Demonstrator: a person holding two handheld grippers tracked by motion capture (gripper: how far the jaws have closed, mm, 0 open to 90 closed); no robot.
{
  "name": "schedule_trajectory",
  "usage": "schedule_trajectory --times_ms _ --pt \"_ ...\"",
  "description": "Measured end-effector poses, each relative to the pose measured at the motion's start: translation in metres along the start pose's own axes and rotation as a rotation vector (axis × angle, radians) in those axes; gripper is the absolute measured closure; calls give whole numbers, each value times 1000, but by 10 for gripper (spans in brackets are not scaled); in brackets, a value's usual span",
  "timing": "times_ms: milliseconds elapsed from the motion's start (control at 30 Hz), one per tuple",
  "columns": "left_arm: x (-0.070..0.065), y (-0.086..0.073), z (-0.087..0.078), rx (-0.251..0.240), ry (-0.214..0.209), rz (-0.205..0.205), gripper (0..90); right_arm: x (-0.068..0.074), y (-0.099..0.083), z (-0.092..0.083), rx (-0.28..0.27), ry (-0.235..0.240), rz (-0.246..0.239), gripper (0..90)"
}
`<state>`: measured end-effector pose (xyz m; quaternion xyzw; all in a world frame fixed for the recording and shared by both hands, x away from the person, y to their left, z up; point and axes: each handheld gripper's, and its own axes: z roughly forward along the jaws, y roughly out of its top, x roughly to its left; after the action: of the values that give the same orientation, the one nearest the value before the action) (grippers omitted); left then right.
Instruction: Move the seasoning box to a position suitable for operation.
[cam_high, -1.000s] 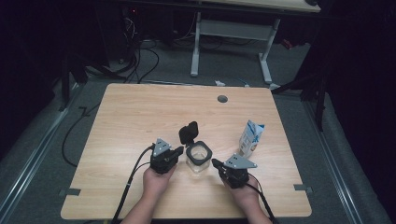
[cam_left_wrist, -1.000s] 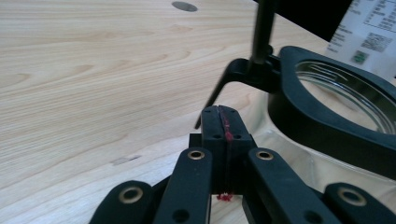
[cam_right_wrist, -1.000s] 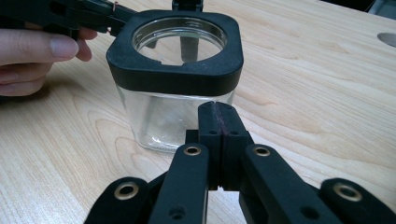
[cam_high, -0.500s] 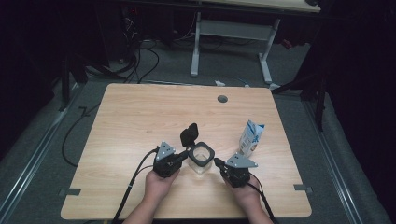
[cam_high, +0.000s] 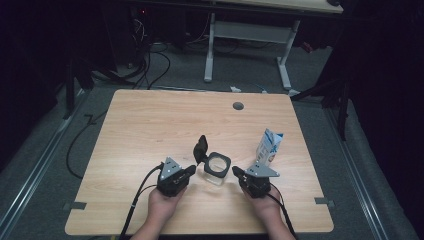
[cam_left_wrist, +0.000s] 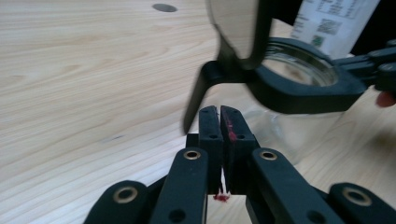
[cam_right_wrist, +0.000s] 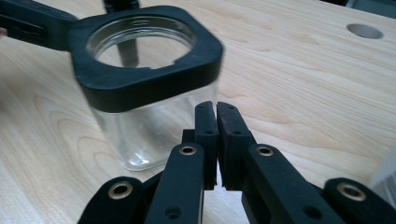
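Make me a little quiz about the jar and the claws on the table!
1. True or false: the lid of the jar is flipped open.
2. What stands to the right of the jar? A) carton B) cup C) bowl
3. Does the left claw hold anything?

Key: 1 true. 2 A, the carton. 3 No, its jaws stand almost shut with nothing between them, just beside the jar.

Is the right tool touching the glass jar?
Apart. In the right gripper view the right tool has shut jaws beside the glass jar, with bare table between them.
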<state>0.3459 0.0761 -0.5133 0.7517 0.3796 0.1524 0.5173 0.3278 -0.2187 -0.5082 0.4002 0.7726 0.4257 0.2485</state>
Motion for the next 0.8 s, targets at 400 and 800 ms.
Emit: schedule_trajectory --times_ms 400,800 --pt "37 -11 -31 63 93 55 643 -16 -8 0 13 -57 41 762" --pt "48 -19 -37 61 63 82 469 -17 -25 -20 40 -135 112 671"
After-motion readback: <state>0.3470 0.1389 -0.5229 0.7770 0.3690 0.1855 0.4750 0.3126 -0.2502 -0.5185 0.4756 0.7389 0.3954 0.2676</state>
